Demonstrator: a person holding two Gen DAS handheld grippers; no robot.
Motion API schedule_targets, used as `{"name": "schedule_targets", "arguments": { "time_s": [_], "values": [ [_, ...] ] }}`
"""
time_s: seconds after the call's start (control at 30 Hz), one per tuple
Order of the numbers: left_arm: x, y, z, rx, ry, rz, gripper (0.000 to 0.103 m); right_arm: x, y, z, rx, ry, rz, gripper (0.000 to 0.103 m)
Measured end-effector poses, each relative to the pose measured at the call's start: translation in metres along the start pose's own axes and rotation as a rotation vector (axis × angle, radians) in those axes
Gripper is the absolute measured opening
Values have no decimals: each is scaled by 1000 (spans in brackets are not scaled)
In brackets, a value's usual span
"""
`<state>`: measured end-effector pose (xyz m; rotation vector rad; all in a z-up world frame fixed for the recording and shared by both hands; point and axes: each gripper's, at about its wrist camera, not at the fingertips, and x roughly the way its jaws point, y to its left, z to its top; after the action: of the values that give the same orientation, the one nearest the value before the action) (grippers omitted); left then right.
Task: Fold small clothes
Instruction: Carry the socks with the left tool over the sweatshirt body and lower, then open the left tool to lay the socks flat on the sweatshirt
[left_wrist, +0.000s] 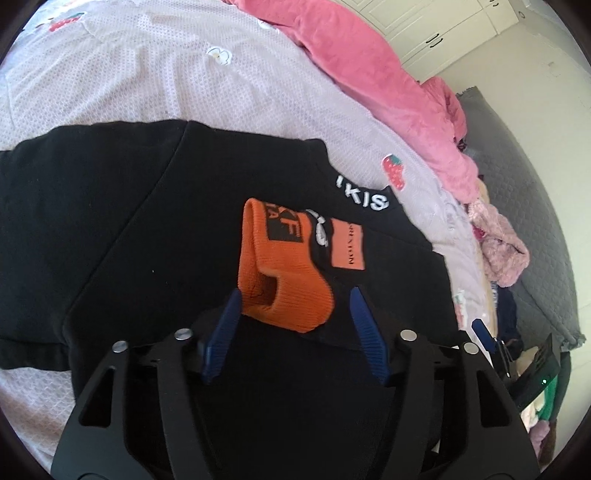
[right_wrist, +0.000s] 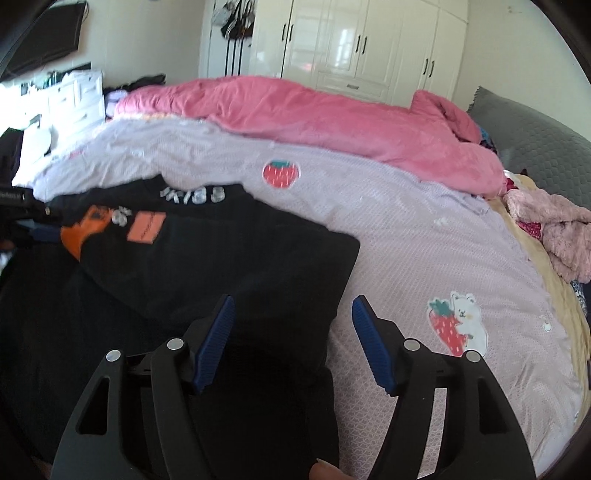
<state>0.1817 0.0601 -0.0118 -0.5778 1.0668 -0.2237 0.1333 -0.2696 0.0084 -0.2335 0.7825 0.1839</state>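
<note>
A small black top (left_wrist: 122, 229) with white letters at the collar and an orange patch lies on the lilac bedspread (left_wrist: 147, 74). Its orange knit cuff (left_wrist: 284, 280) is folded over the middle. My left gripper (left_wrist: 293, 301) is open, its blue fingers either side of the cuff's near end, just above it. In the right wrist view the same black top (right_wrist: 221, 258) lies partly folded. My right gripper (right_wrist: 291, 306) is open over the top's right edge, holding nothing. The right gripper's tip also shows in the left wrist view (left_wrist: 484, 332).
A pink quilt (right_wrist: 332, 122) is bunched along the far side of the bed. A fluffy pink garment (right_wrist: 557, 229) and other clothes lie at the right by a grey headboard (right_wrist: 535, 147). White wardrobes (right_wrist: 351, 40) stand behind. The lilac bedspread (right_wrist: 424, 240) spreads to the right.
</note>
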Motion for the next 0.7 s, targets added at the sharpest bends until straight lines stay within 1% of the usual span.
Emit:
{"name": "schedule_targets", "arguments": {
  "time_s": [0.07, 0.1, 0.13, 0.17, 0.23, 0.3, 0.4, 0.43, 0.53, 0.63, 0.7],
  "values": [
    [5, -2, -4, 8, -6, 28, 51, 6, 2, -3, -12, 32, 1, 67],
    [7, -6, -6, 29, -10, 46, 47, 7, 2, -4, -11, 41, 8, 69],
    [8, -9, -7, 49, -17, 61, 30, 8, 2, -5, -11, 46, 14, 72],
    [9, -13, -8, 79, -28, 80, 17, 9, 3, -6, -13, 50, 19, 72],
    [8, -17, -9, 112, -38, 96, 13, 11, 6, -7, -26, 64, 15, 72],
    [6, -20, -9, 125, -40, 87, 11, 13, 6, -9, -35, 82, 16, 72],
    [-4, -19, -7, 122, -52, 59, 10, 17, 3, -11, -29, 107, 30, 73],
    [-11, -18, -7, 115, -55, 39, 10, 18, 2, -13, -26, 117, 36, 73],
    [-28, -17, -12, 116, -66, 20, 10, 21, -4, -15, -9, 144, 57, 73],
    [-36, -18, -17, 137, -72, 39, 10, 21, -8, -17, 3, 160, 86, 73],
    [-31, -13, -18, 154, -72, 72, 10, 19, -10, -17, 16, 157, 104, 74]
  ]
}}
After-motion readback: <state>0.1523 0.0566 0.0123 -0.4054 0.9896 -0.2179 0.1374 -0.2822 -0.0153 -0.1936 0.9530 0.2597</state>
